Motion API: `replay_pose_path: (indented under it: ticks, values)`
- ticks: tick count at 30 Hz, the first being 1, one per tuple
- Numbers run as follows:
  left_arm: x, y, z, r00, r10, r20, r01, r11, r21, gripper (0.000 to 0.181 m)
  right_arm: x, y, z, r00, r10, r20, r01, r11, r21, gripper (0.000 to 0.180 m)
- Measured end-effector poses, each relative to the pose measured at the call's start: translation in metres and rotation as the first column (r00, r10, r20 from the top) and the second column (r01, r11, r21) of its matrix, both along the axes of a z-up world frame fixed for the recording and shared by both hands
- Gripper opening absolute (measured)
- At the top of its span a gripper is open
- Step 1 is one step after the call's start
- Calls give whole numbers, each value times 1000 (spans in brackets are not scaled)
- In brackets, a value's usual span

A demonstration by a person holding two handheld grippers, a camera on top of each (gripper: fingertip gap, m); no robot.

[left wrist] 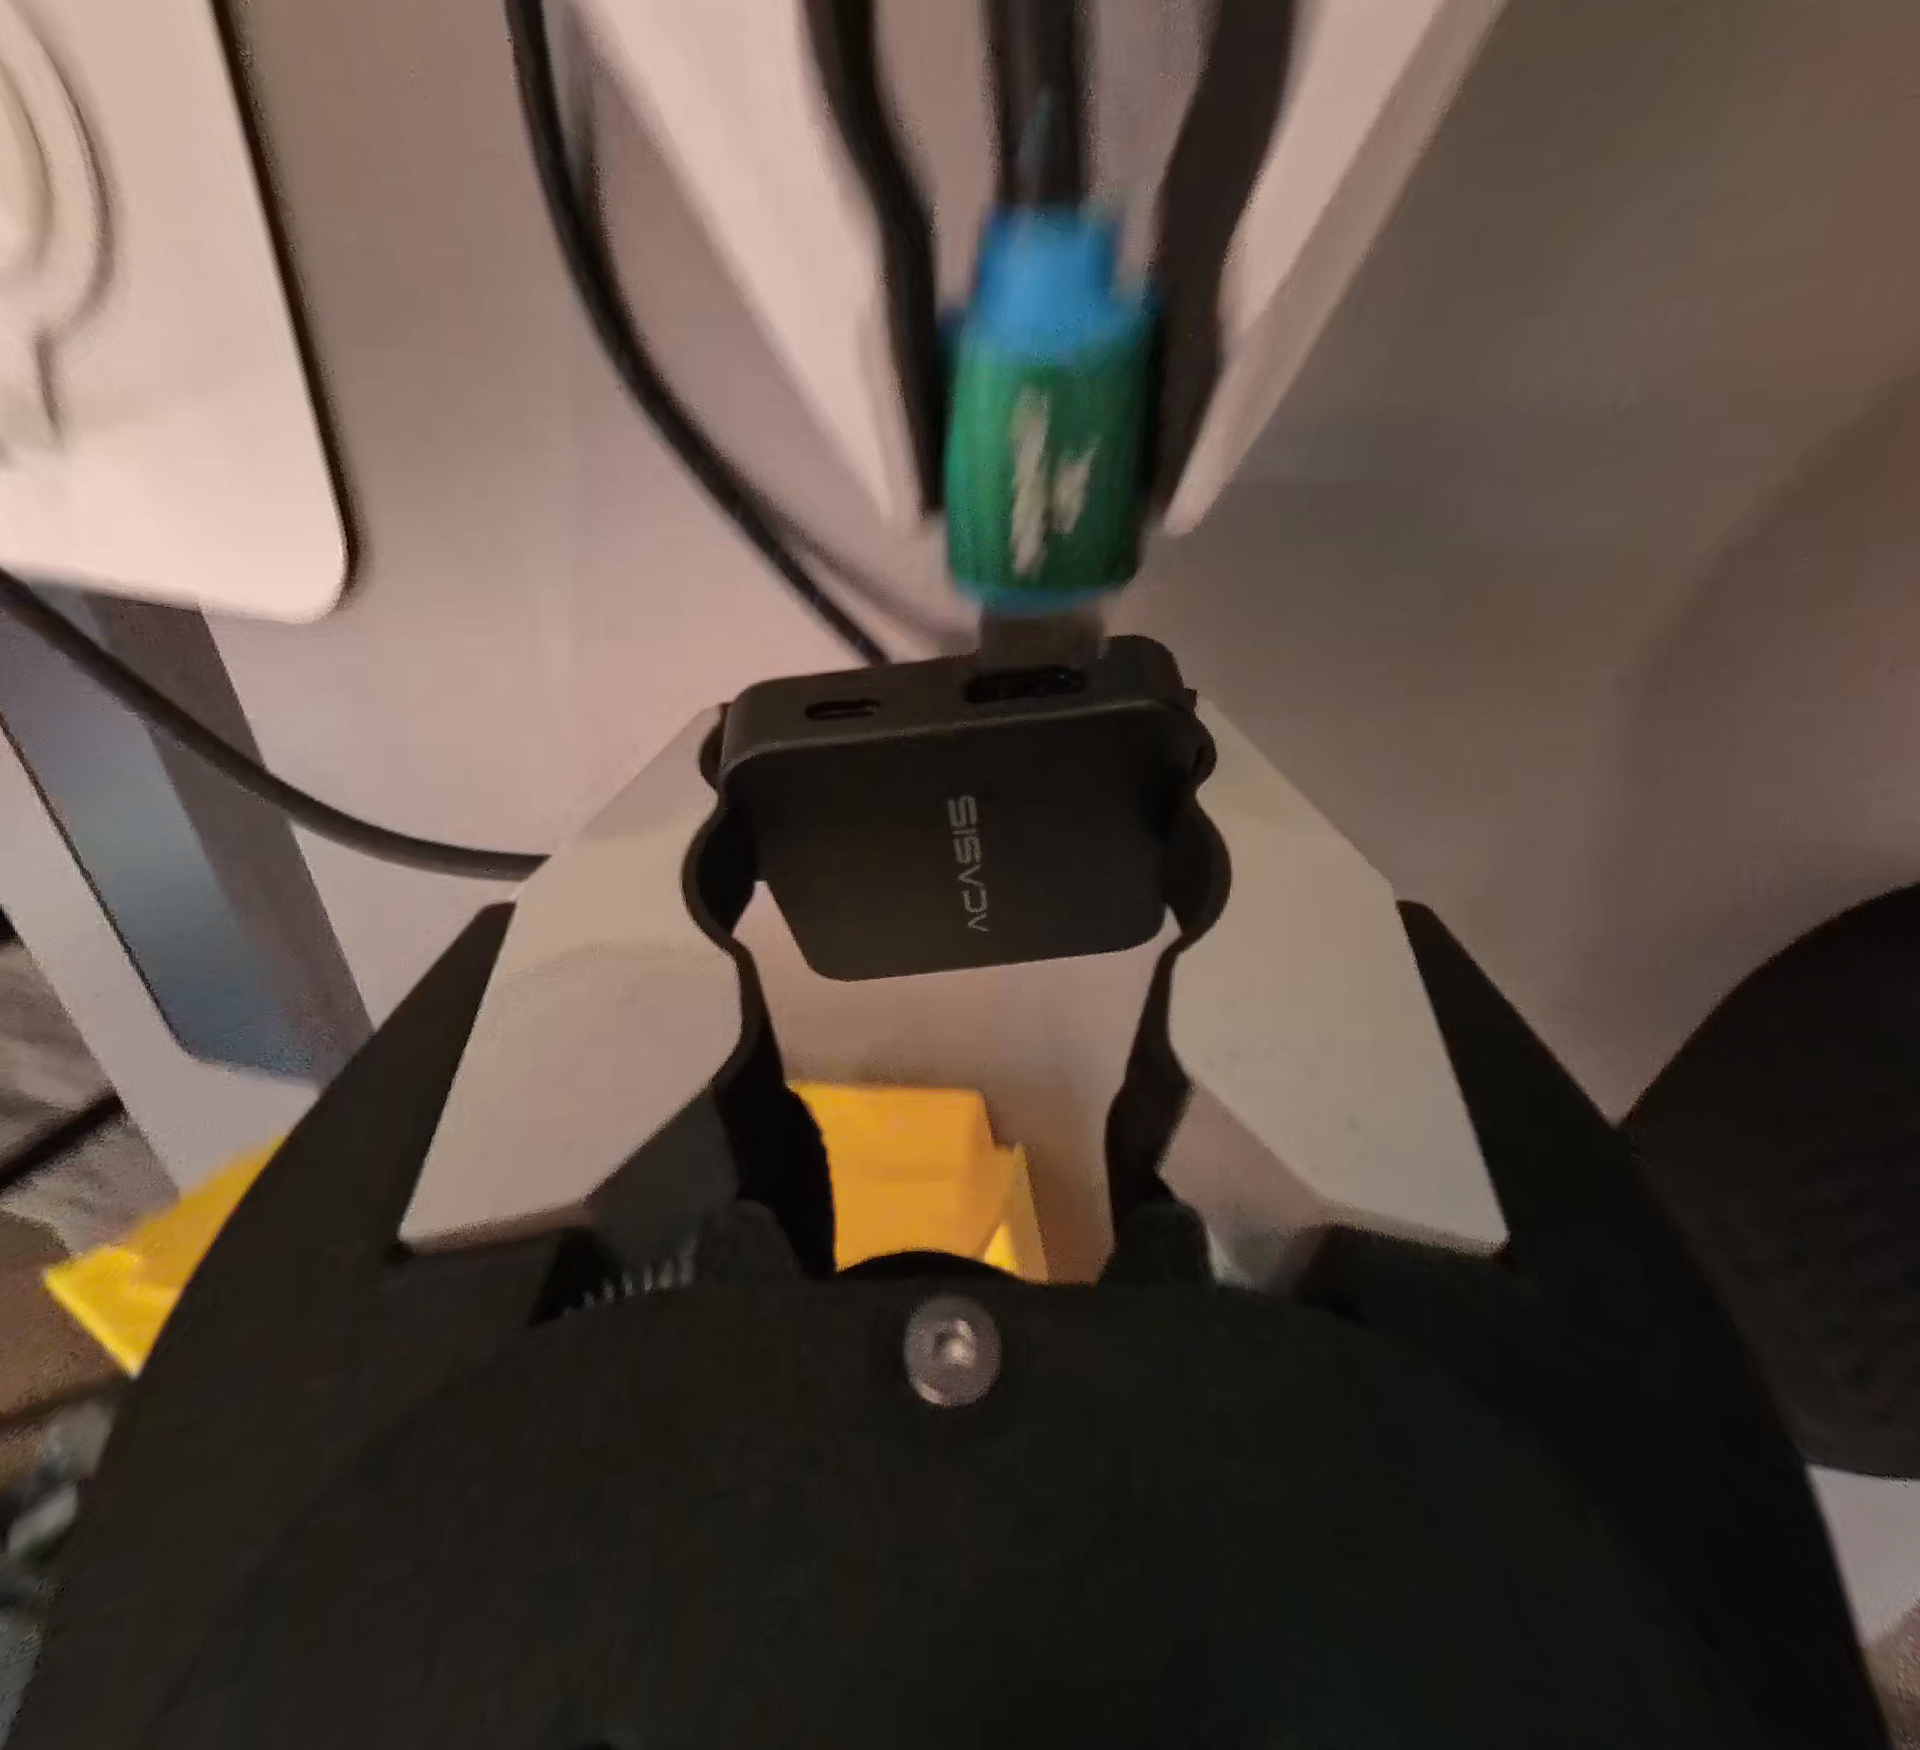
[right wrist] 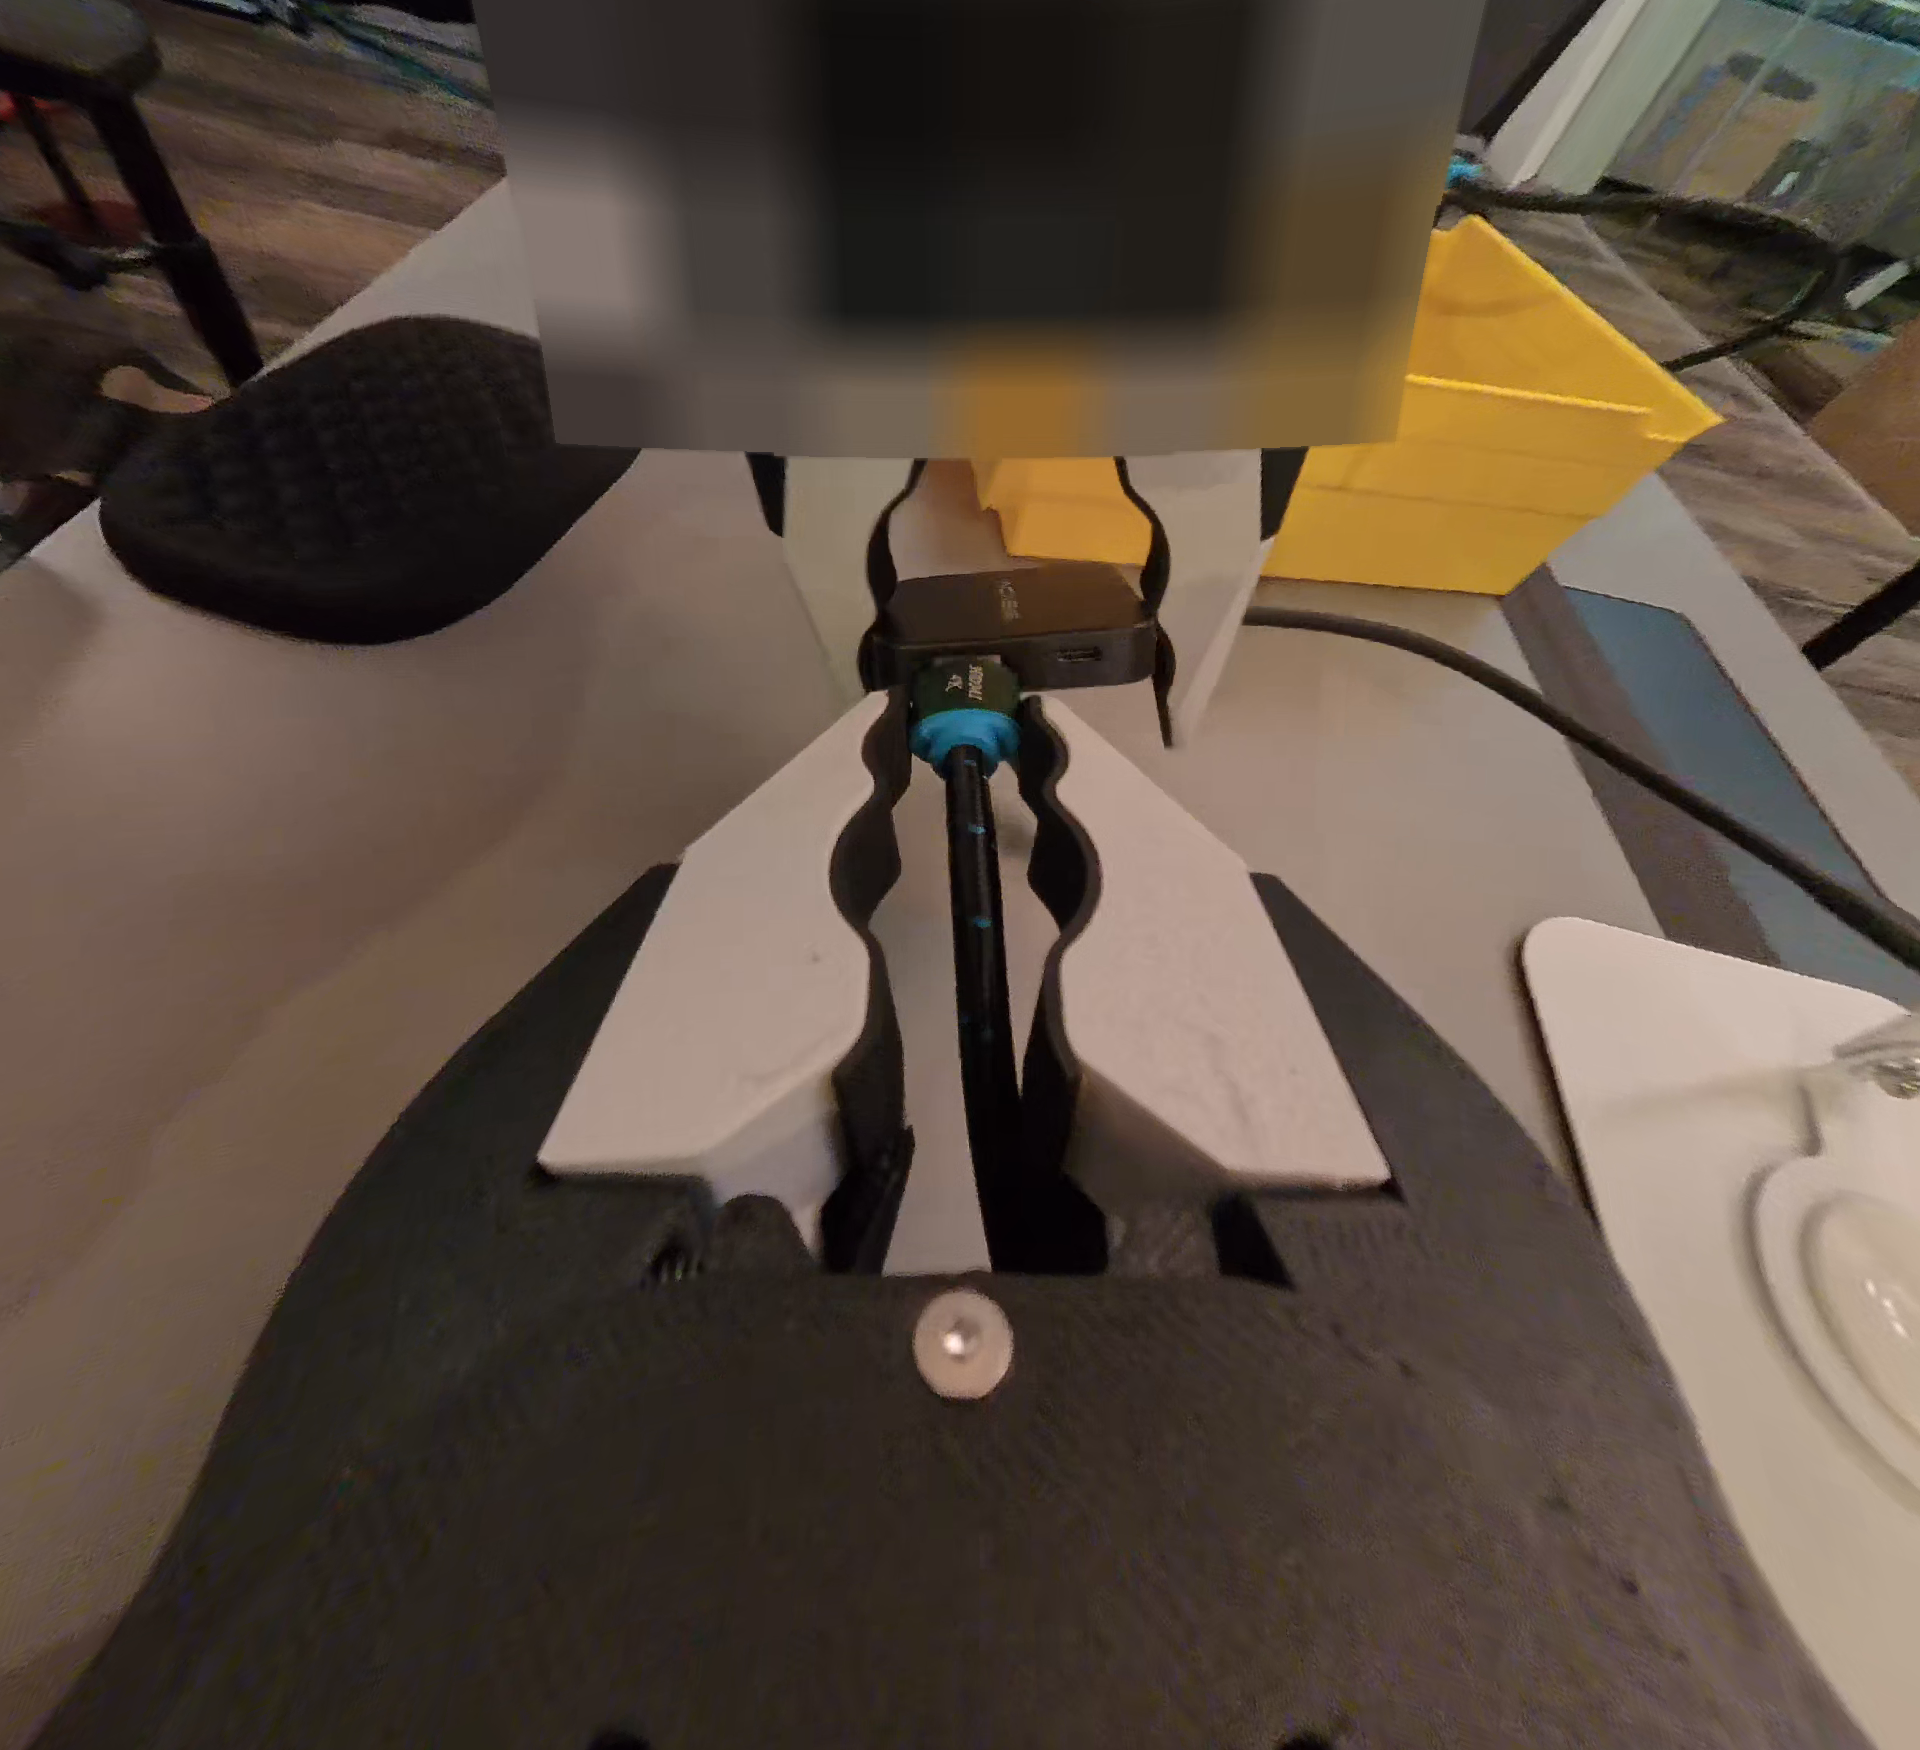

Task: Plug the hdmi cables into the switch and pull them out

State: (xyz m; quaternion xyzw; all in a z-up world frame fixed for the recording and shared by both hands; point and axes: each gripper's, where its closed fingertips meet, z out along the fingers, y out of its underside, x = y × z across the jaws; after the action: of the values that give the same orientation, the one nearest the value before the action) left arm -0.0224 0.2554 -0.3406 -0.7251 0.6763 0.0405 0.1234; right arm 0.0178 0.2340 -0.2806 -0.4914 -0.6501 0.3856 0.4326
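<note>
- The desk, pale grey, carries everything; a yellow bin is seen toward its far edge in the right wrist view, a dark textured pad toward the far left corner, and a white board at the near right edge.
- The left tool is closed around the switch, gripped on its two side edges and held clear above the desk, roughly over the middle; whether it rests on anything cannot be told.
- The right tool is nearly closed on the HDMI plug, with the braided cable running back between its fingers.
- The plug's green-and-blue body is blurred in the left wrist view, and its metal tip is seen just at the mouth of the switch's port; it appears partly entered at most, not seated.
- A smaller port beside it is empty.
- A loose black cord lies across the desk toward the right edge; whether it is a second HDMI cable cannot be told.
- Progress is judged early to middle: one cable is at the port, either going in or coming out, which cannot be settled from these views. Full seating or withdrawal remains to be done, as does any further cable.
</note>
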Motion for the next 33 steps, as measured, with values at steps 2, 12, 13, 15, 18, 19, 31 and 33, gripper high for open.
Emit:
replay_pose_path:
  ticks: [2, 12, 13, 15, 18, 19, 31, 33]
  values:
    - [-21, 3, -8, 996, 85, -21, -85, 996, -30, 79, 7, 10, 9, 999, -38, -37, 38, 999, -9, 19]
    - [6, 12, -12, 987, 43, 153, -48, 998, 32, 79, 10, 11, 15, 998, -34, -61, 30, 997, -67, 19]
    - [9, 14, -13, 987, 33, 158, -39, 999, 36, 79, 13, 14, 18, 997, -37, -73, 31, 996, -84, 19]
    - [17, 21, -13, 986, 13, 166, -21, 999, 45, 79, 18, 18, 26, 994, -32, -107, 19, 993, -120, 19]
    - [31, 37, -4, 977, 5, 213, -21, 997, 72, 79, 26, 22, 35, 990, -34, -140, 12, 987, -160, 19]
    - [38, 40, 1, 967, -4, 254, -14, 997, 69, 79, 29, 24, 39, 989, -40, -141, 17, 988, -157, 19]
    - [84, 48, 3, 908, -86, 410, 68, 996, 58, 79, 122, 61, 116, 952, -247, -180, 225, 965, -134, 19]
    - [82, 48, 2, 909, -80, 410, 63, 997, 54, 79, 150, 66, 135, 934, -304, -187, 287, 952, -109, 19]
